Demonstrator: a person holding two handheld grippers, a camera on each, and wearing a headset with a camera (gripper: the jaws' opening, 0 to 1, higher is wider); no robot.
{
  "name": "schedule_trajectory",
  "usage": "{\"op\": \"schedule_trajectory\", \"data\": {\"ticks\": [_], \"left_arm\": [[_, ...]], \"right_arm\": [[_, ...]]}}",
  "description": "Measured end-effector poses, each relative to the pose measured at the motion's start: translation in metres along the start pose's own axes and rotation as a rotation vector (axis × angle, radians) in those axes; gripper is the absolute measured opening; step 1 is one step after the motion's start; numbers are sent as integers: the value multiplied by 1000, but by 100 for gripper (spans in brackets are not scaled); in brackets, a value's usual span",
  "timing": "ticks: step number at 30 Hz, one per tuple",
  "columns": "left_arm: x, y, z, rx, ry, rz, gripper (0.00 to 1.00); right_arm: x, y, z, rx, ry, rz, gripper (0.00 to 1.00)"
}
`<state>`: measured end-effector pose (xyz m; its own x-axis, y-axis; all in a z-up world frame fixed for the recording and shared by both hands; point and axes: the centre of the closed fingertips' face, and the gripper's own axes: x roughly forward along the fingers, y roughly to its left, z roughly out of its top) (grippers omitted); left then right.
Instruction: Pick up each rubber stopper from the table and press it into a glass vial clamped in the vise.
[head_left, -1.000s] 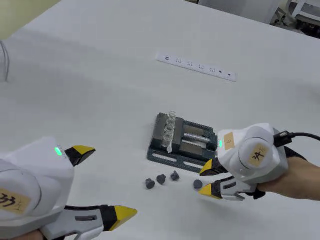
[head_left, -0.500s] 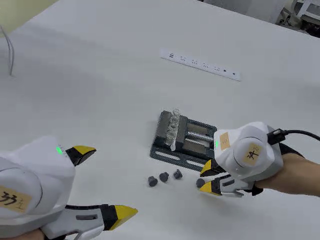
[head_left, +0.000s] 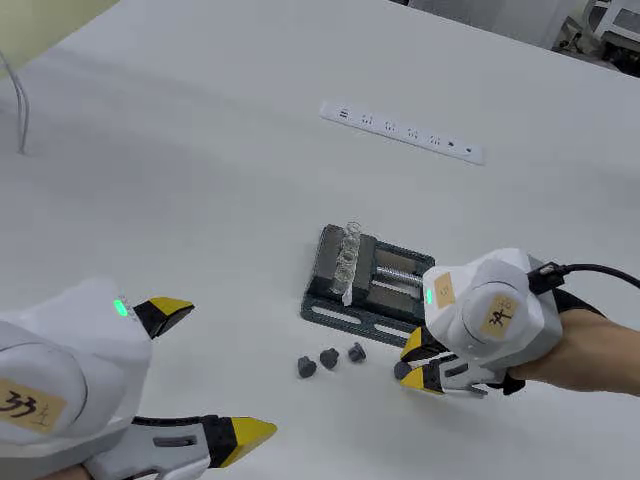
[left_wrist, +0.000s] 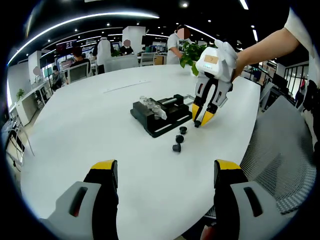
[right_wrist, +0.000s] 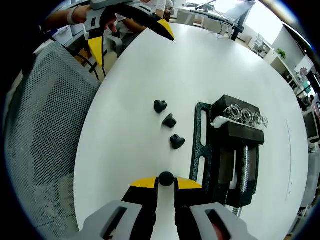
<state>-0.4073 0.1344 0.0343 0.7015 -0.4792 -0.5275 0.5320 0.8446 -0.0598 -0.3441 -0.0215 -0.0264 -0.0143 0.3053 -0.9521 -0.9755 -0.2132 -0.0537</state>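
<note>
A dark vise (head_left: 322, 297) sits mid-table and clamps a row of clear glass vials (head_left: 347, 260); both also show in the right gripper view as the vise (right_wrist: 235, 150) and vials (right_wrist: 243, 115). Three black rubber stoppers (head_left: 329, 357) lie loose in front of the vise, in a line (right_wrist: 169, 120). My right gripper (head_left: 412, 362) is low at the table right of them, shut on a fourth stopper (right_wrist: 165, 178) held between its yellow tips. My left gripper (head_left: 212, 372) hovers open at the near left, well away from the stoppers (left_wrist: 179, 138), with nothing in it.
A white power strip (head_left: 403, 132) lies beyond the vise. A thin cable (head_left: 18, 100) hangs at the far left edge. A grey mesh chair (right_wrist: 45, 125) stands by the table's near edge. People sit and stand at desks in the background.
The right gripper's jaws have narrowed and closed around the stopper nearest the vise. The left gripper has barely moved. The head camera shifted slightly.
</note>
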Motion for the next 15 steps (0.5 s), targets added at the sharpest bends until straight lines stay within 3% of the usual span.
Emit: {"op": "schedule_trajectory", "data": {"ticks": [6, 15], "left_arm": [[1, -1, -1, 1, 4, -5, 77], [3, -2, -3, 0, 7, -9, 77]], "right_arm": [[0, 0, -1, -8, -2, 6, 9], [1, -2, 0, 57, -18, 27, 8]]}}
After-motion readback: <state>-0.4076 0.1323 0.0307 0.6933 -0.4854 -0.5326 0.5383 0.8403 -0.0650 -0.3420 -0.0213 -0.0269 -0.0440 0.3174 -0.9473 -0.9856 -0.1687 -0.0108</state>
